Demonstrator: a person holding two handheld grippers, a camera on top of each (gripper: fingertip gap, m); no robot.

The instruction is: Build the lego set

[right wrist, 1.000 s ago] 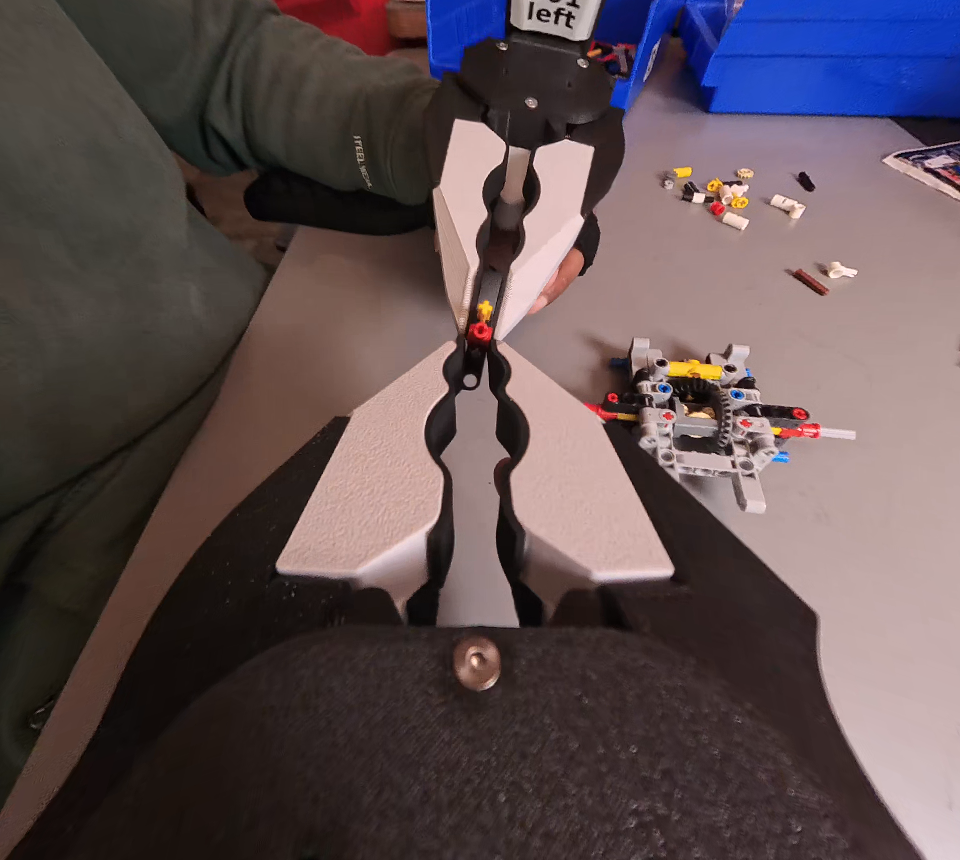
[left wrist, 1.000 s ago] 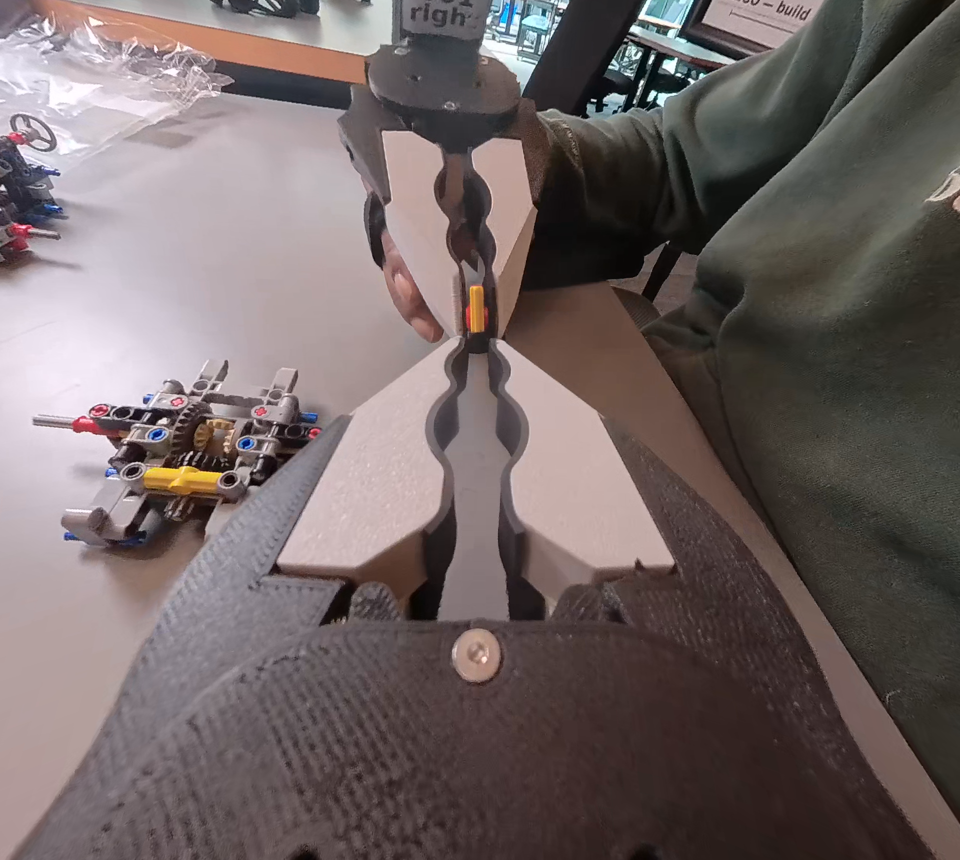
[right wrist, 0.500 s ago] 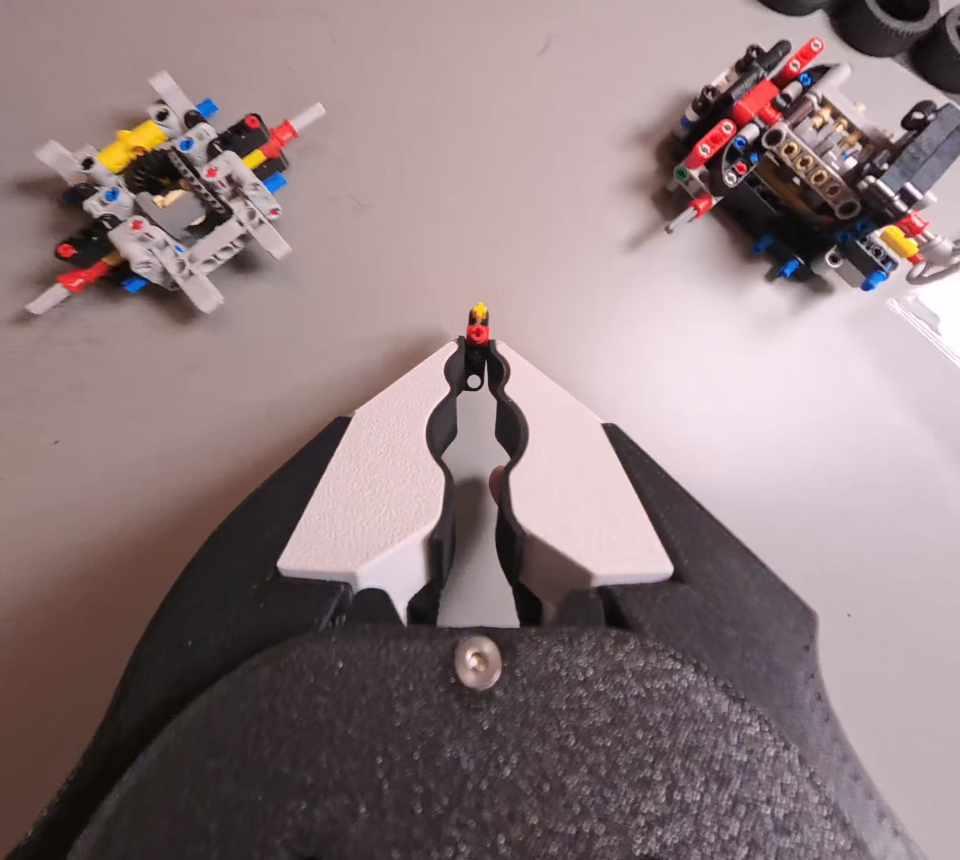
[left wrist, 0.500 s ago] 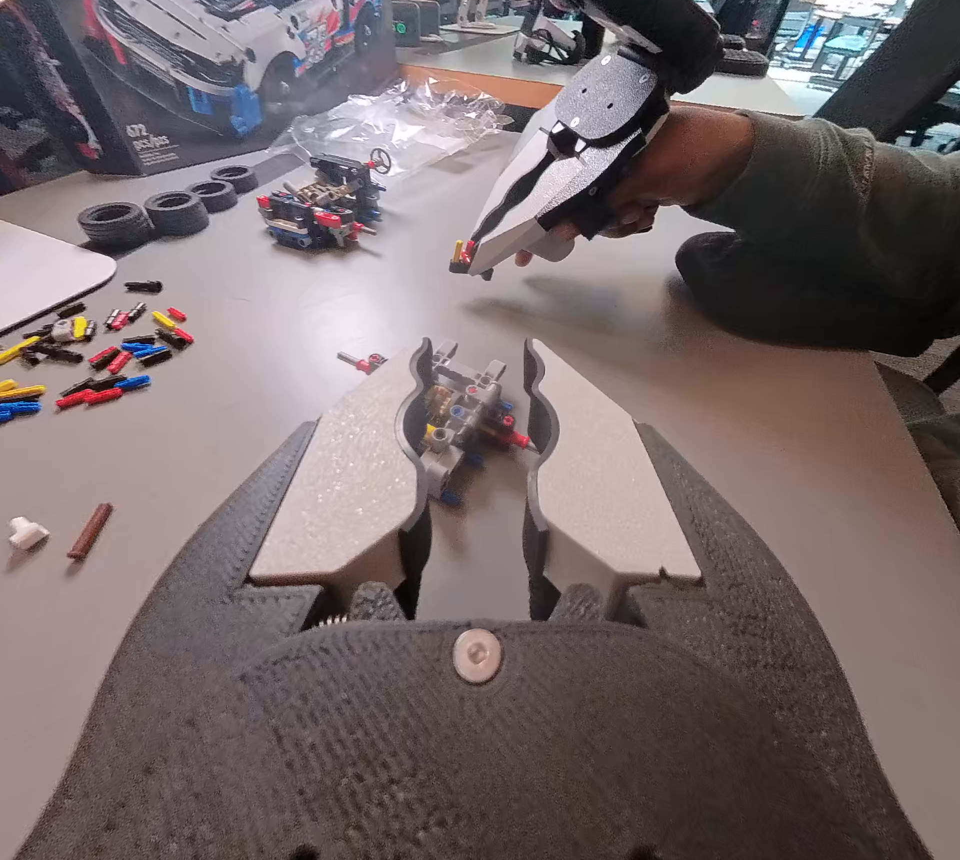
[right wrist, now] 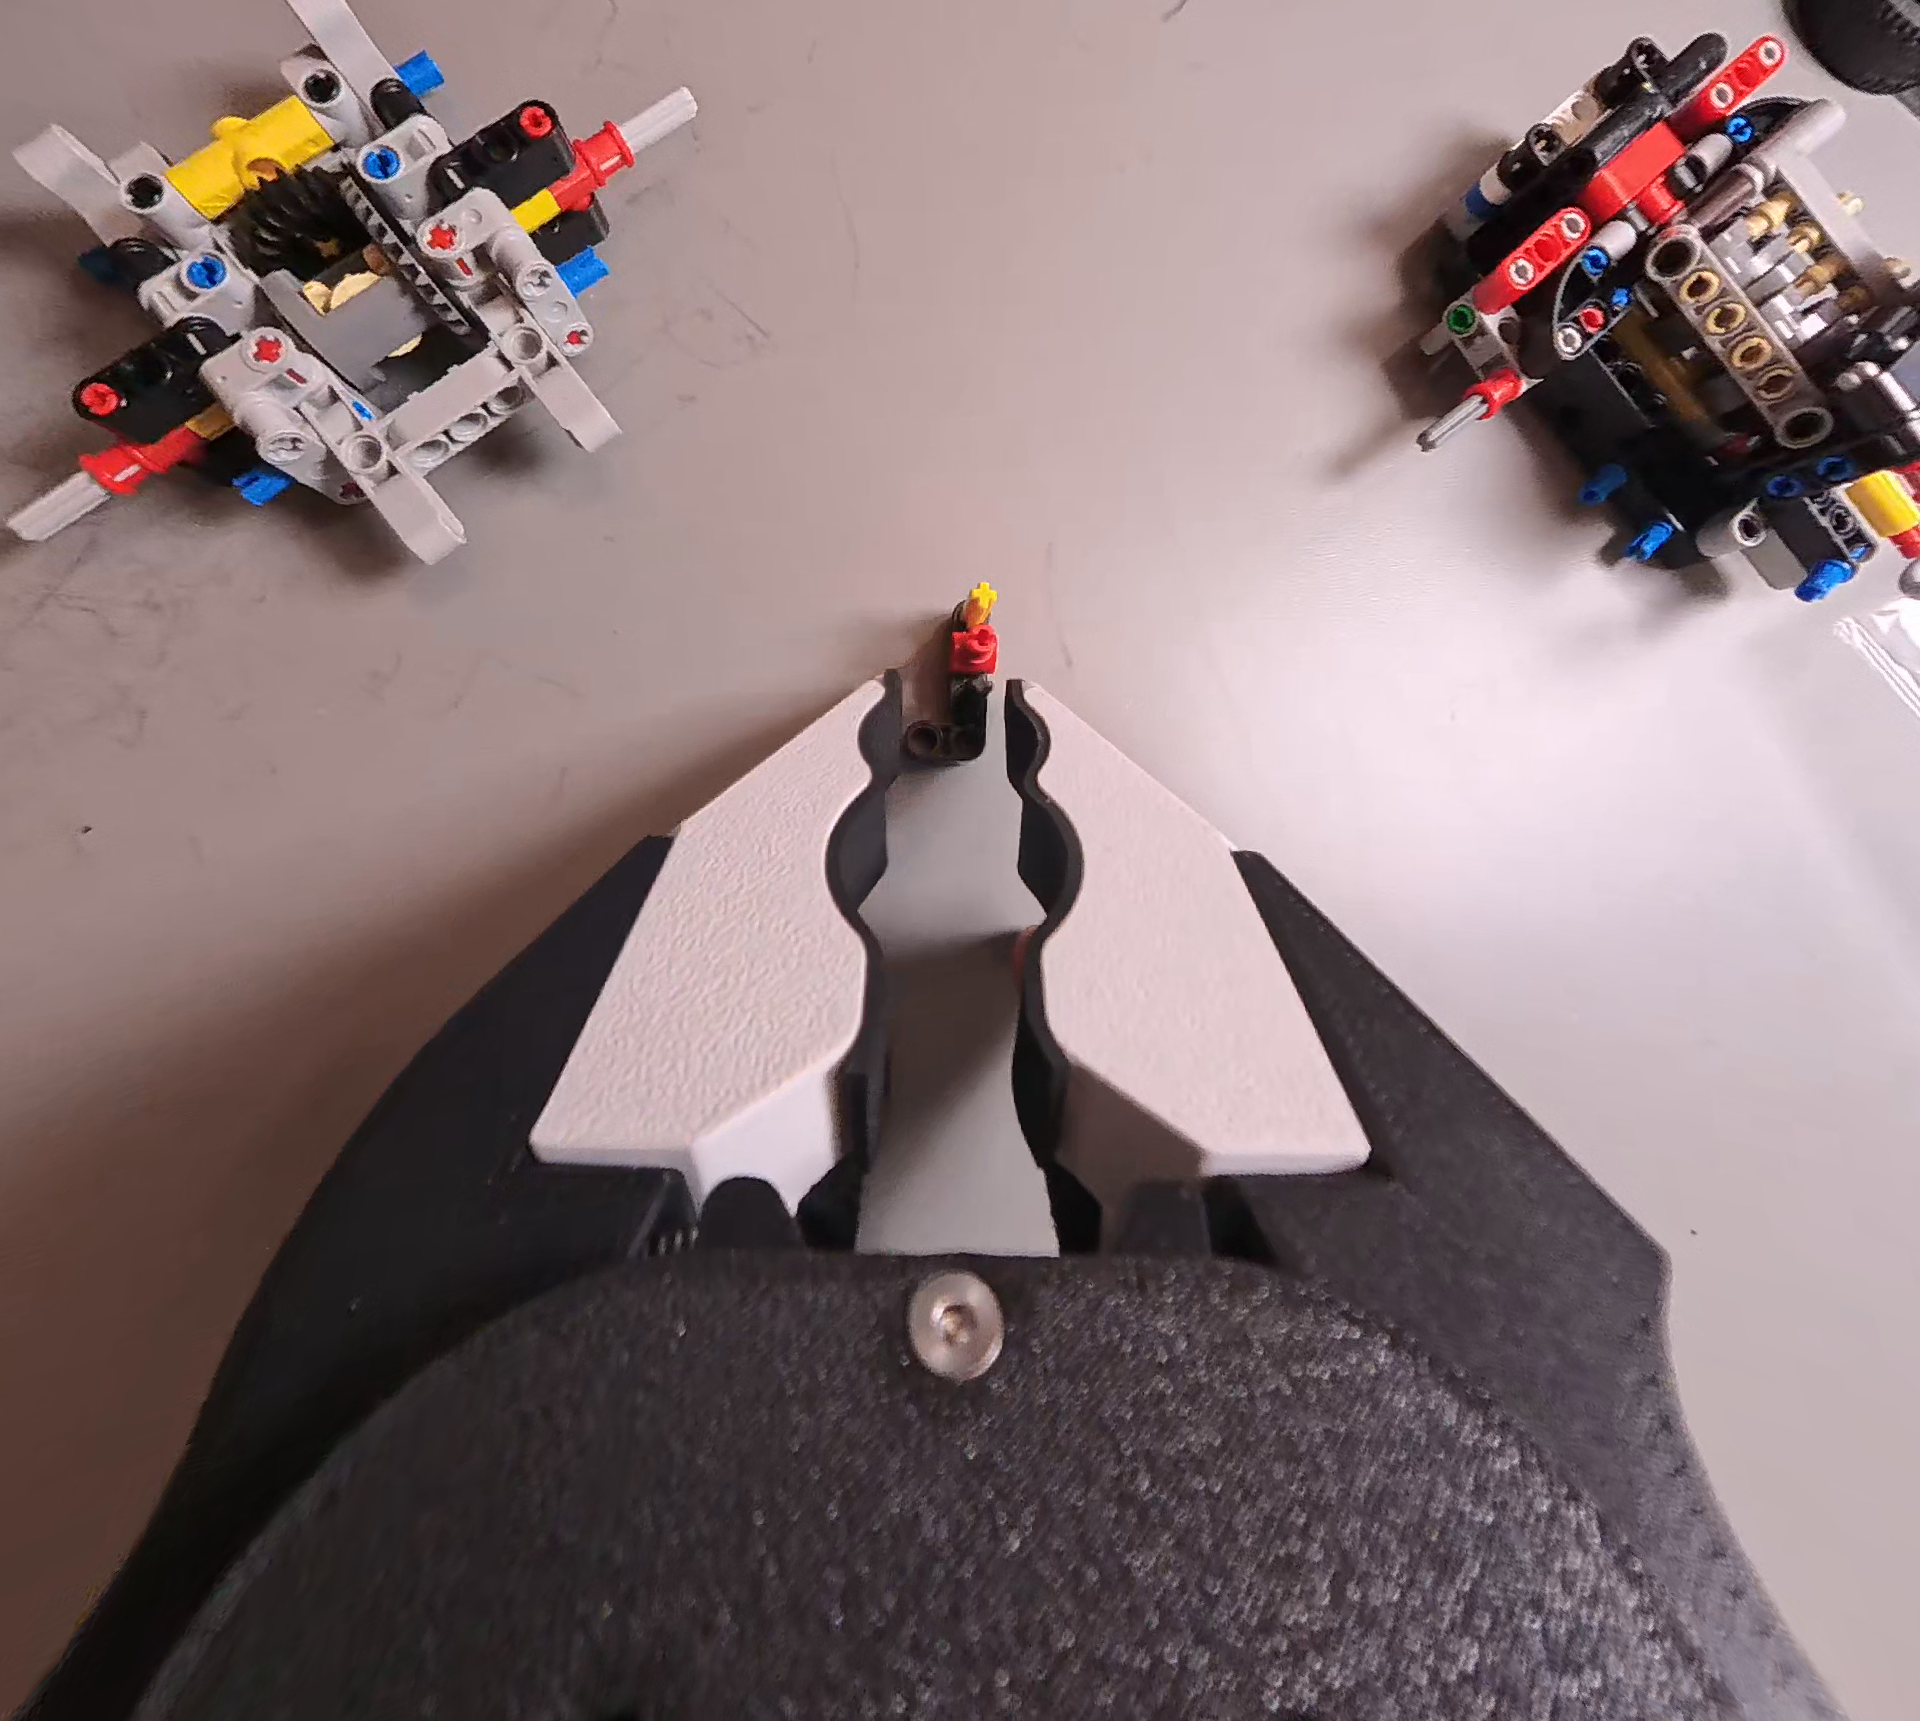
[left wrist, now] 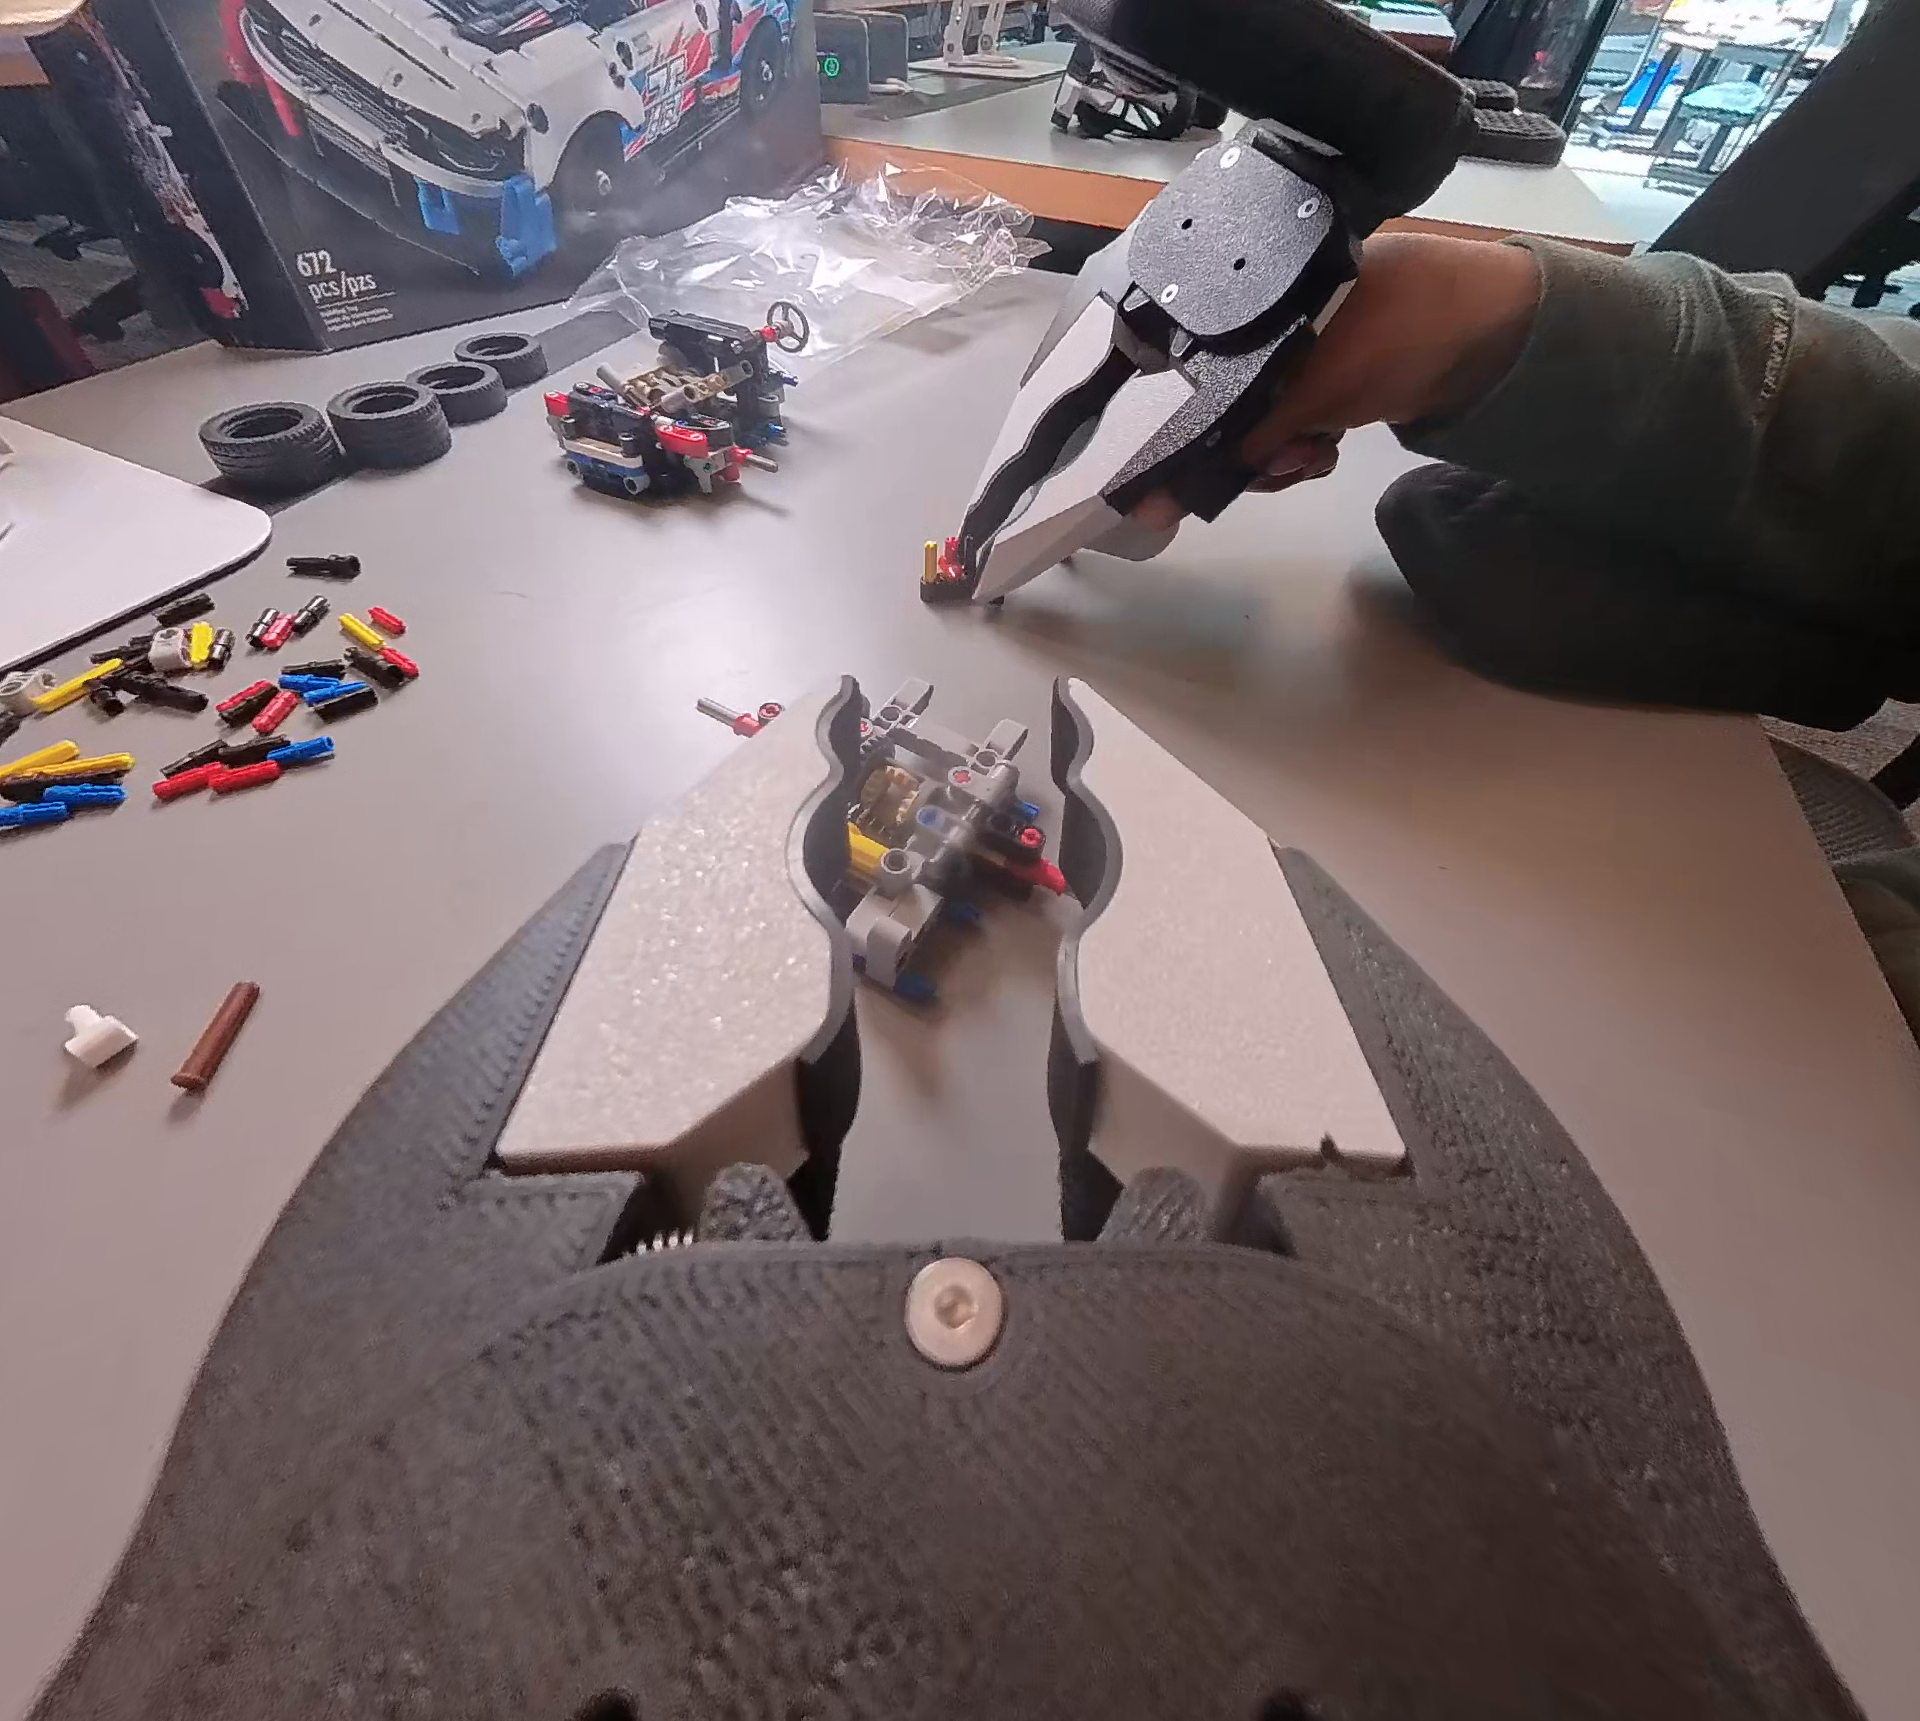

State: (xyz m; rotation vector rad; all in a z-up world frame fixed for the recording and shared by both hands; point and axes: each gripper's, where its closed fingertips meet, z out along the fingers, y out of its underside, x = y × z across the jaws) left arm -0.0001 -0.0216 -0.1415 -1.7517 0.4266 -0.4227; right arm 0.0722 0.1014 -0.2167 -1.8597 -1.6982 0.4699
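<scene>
Left wrist view: the left tongs [left wrist: 956, 705] are standing apart, straddling a grey gear block [left wrist: 935, 850] at frame centre without pressing it. Loose pins [left wrist: 208, 715] are lying at left.

Right wrist view: the right tongs [right wrist: 951, 695] are gaping around a small black piece [right wrist: 961, 721] on the table [right wrist: 1039, 217], with gaps on both sides. A bigger build [right wrist: 1683, 321] is sitting at right.

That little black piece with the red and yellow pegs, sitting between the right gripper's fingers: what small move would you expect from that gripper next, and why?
Probably a lift straight up and away. The right gripper stands open, with a gap showing beside the small black piece, which rests on the grey table. Rising before drifting sideways would avoid knocking it.
</scene>
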